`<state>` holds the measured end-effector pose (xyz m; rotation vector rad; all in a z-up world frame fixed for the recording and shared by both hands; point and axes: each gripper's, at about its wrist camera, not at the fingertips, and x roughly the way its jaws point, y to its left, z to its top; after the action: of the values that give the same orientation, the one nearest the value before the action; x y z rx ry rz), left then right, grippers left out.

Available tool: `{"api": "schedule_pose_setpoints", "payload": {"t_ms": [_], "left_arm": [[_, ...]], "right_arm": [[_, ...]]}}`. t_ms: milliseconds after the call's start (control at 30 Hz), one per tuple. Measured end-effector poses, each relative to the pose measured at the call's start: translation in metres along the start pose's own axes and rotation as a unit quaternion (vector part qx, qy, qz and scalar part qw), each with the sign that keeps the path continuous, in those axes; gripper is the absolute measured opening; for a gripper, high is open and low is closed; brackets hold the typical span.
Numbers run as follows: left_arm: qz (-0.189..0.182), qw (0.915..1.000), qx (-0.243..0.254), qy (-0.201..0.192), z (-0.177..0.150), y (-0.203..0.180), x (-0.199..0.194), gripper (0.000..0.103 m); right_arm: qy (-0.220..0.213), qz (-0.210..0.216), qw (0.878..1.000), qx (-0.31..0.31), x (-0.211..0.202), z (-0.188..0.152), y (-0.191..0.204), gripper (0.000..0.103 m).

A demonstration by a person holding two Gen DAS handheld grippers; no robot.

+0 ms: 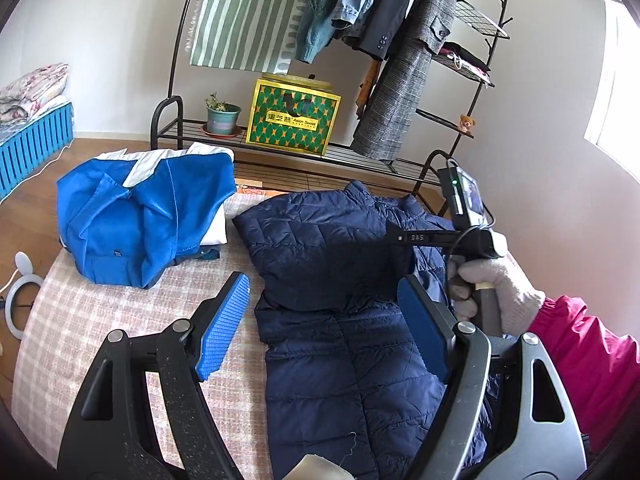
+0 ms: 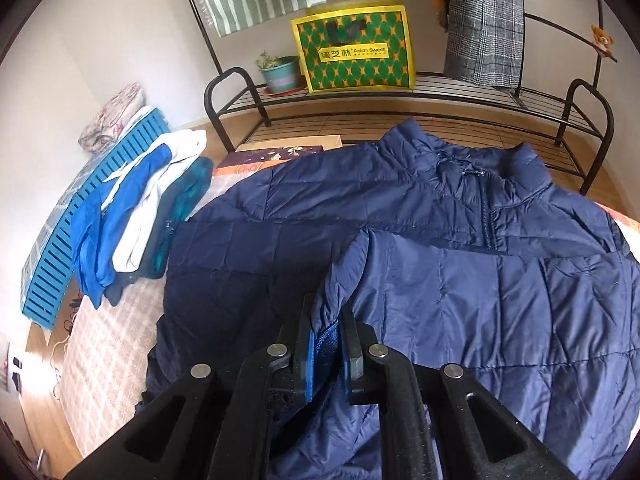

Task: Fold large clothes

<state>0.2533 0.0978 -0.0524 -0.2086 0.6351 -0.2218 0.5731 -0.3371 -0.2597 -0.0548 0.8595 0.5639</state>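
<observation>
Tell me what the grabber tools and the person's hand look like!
The left gripper has black arms, silver bolts and bumpy blue pads. The right gripper matches it, with a black cable and a small green light. The right hand wears a grey knit glove and pink sleeve.

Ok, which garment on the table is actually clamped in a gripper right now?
The navy puffer jacket: the right gripper is shut on its edge. The blue-and-white jacket, folded on the pile beside it, is untouched, and the left gripper is open.
</observation>
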Motion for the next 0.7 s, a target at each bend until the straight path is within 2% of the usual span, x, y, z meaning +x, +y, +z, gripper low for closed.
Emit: {"api": "schedule_pose_setpoints", "payload": {"t_ms": [33, 67, 133, 233, 367, 467, 567, 700], "left_arm": [[0.0, 1.0, 0.001, 0.0, 0.0, 0.0, 0.0, 0.079], [0.002, 1.0, 0.002, 0.0, 0.0, 0.0, 0.0, 0.079], [0.004, 1.0, 0.005, 0.0, 0.0, -0.001, 0.0, 0.079], [0.004, 0.9999, 0.009, 0.005, -0.002, -0.002, 0.0, 0.079], [0.004, 0.9998, 0.02, 0.007, -0.005, -0.006, -0.002, 0.079], [0.009, 0.9996, 0.026, 0.011, -0.01, -0.01, -0.003, 0.079], [0.01, 0.9991, 0.037, 0.018, -0.016, -0.017, -0.004, 0.079], [0.015, 0.9982, 0.054, 0.02, -0.03, -0.027, -0.01, 0.08]], "right_arm": [[-0.001, 0.008, 1.0, 0.01, 0.002, 0.001, -0.002, 0.031], [-0.004, 0.014, 1.0, 0.017, 0.0, 0.001, -0.004, 0.042], [-0.021, 0.021, 0.999, 0.026, -0.012, 0.001, -0.009, 0.047], [-0.039, 0.032, 0.998, 0.031, -0.041, -0.003, -0.018, 0.052], [-0.064, 0.031, 0.997, 0.039, -0.095, -0.019, -0.036, 0.052], [-0.089, 0.027, 0.994, 0.051, -0.151, -0.037, -0.053, 0.055], [-0.127, 0.011, 0.99, 0.057, -0.225, -0.063, -0.066, 0.063], [-0.177, -0.019, 0.982, 0.058, -0.323, -0.097, -0.073, 0.068]]}}
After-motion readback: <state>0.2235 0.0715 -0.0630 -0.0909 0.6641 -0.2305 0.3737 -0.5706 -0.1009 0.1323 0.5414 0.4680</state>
